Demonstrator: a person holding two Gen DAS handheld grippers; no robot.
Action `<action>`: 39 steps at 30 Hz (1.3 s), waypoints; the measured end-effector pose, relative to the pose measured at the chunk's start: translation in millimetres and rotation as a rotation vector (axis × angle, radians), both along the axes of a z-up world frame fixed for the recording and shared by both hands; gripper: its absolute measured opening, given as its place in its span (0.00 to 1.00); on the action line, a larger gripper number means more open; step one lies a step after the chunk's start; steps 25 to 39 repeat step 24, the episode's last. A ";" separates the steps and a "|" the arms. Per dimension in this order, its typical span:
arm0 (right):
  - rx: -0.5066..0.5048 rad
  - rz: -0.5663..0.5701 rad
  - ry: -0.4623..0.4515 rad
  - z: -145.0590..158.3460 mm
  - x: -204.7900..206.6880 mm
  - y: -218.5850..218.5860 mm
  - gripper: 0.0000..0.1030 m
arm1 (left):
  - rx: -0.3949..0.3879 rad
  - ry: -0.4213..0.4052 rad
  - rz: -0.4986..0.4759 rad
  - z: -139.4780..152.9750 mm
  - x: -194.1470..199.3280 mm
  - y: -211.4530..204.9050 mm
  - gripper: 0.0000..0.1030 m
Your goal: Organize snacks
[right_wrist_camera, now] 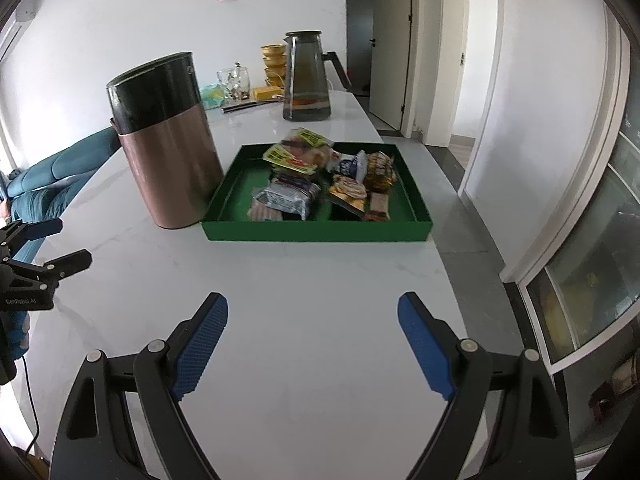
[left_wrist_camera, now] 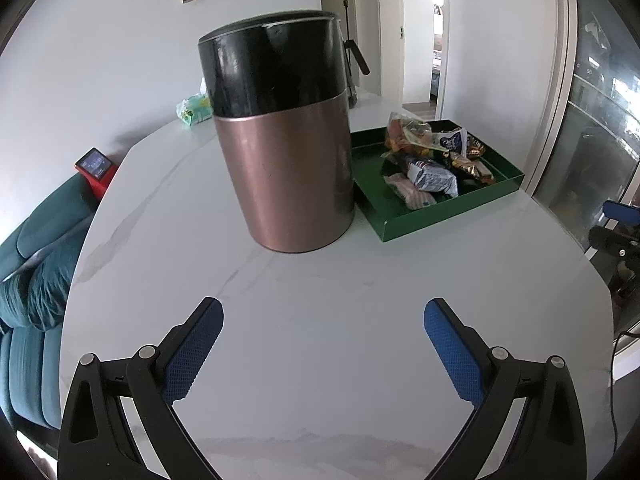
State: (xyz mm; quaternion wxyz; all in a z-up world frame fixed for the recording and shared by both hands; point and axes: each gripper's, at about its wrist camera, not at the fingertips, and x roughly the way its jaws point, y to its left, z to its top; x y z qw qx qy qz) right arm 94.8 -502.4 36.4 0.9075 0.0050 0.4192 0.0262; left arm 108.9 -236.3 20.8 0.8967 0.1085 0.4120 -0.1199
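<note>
A green tray (right_wrist_camera: 316,232) on the white marble table holds several wrapped snacks (right_wrist_camera: 320,176); in the left wrist view the same tray (left_wrist_camera: 424,220) and snacks (left_wrist_camera: 432,160) lie to the right. A copper bin with a black lid (right_wrist_camera: 168,148) stands just left of the tray, and fills the middle of the left wrist view (left_wrist_camera: 284,140). My left gripper (left_wrist_camera: 323,312) is open over bare table, short of the bin. My right gripper (right_wrist_camera: 313,308) is open too, a stretch in front of the tray. The left gripper (right_wrist_camera: 60,244) also shows at the right view's left edge.
A dark glass pitcher (right_wrist_camera: 307,80), yellow bowls (right_wrist_camera: 274,60), a clear jar (right_wrist_camera: 234,84) and a green packet (left_wrist_camera: 194,108) sit at the table's far end. A teal sofa (left_wrist_camera: 36,264) lies left of the table. The table's right edge (right_wrist_camera: 448,264) drops to a grey floor.
</note>
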 end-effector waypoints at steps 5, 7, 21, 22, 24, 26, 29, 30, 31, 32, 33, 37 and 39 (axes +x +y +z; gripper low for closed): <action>0.000 -0.038 0.013 -4.2 -6.4 -13.6 1.00 | 0.007 0.011 0.009 -4.4 1.8 5.8 0.96; 0.002 -0.047 0.017 -5.4 -7.8 -15.8 1.00 | 0.006 0.013 0.008 -4.9 1.9 5.7 0.96; -0.004 -0.030 0.027 -9.1 -13.7 -8.3 1.00 | 0.008 0.008 -0.013 -4.5 -4.3 -2.4 0.96; -0.004 -0.030 0.028 -9.3 -13.9 -8.3 1.00 | 0.007 0.010 -0.012 -4.6 -4.4 -2.4 0.96; -0.005 -0.028 0.027 -9.2 -14.0 -8.4 1.00 | 0.003 0.012 -0.012 -5.0 -5.1 -2.8 0.96; -0.005 -0.028 0.027 -9.2 -14.0 -8.4 1.00 | 0.003 0.012 -0.012 -5.0 -5.1 -2.8 0.96; -0.005 -0.028 0.027 -9.2 -14.0 -8.4 1.00 | 0.003 0.012 -0.012 -5.0 -5.1 -2.8 0.96; -0.005 -0.028 0.027 -9.2 -14.0 -8.4 1.00 | 0.003 0.012 -0.012 -5.0 -5.1 -2.8 0.96; -0.005 -0.028 0.027 -9.2 -14.0 -8.4 1.00 | 0.003 0.012 -0.012 -5.0 -5.1 -2.8 0.96; -0.005 -0.028 0.027 -9.2 -14.0 -8.4 1.00 | 0.003 0.012 -0.012 -5.0 -5.1 -2.8 0.96; -0.005 -0.028 0.027 -9.2 -14.0 -8.4 1.00 | 0.003 0.012 -0.012 -5.0 -5.1 -2.8 0.96; -0.005 -0.028 0.027 -9.2 -14.0 -8.4 1.00 | 0.003 0.012 -0.012 -5.0 -5.1 -2.8 0.96; -0.005 -0.028 0.027 -9.2 -14.0 -8.4 1.00 | 0.003 0.012 -0.012 -5.0 -5.1 -2.8 0.96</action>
